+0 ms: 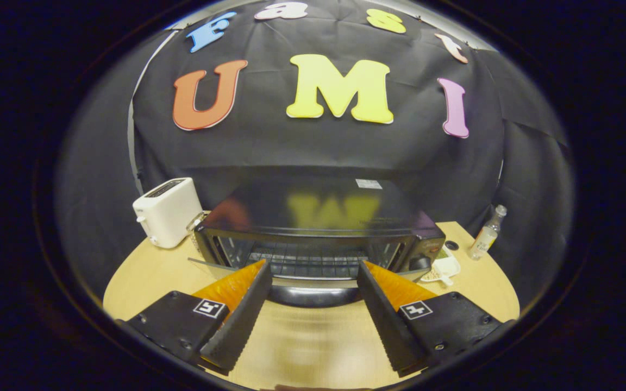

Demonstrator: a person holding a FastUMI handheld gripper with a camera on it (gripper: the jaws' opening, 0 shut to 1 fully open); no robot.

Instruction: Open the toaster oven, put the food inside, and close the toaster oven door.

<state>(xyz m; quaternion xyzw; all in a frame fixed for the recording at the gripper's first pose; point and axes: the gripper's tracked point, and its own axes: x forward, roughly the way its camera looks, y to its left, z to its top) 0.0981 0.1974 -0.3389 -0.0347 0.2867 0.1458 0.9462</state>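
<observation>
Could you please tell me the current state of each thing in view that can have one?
toaster oven: door folded down open, wire rack showing inside, no food seen on it.
gripper: open, holding nothing, fingers spread just before the door's handle.
white toaster: upright, lever up.
bottle: upright, capped.
white scoop: lying on the table, with something small in it.

**Gripper camera, low and close to the oven**

The camera rides on the gripper (313, 271), looking forward along its two spread fingers (239, 320) and slightly down over the counter (144, 271). It faces the toaster oven (318, 228) squarely from near, with the booth's black wall far behind.
</observation>
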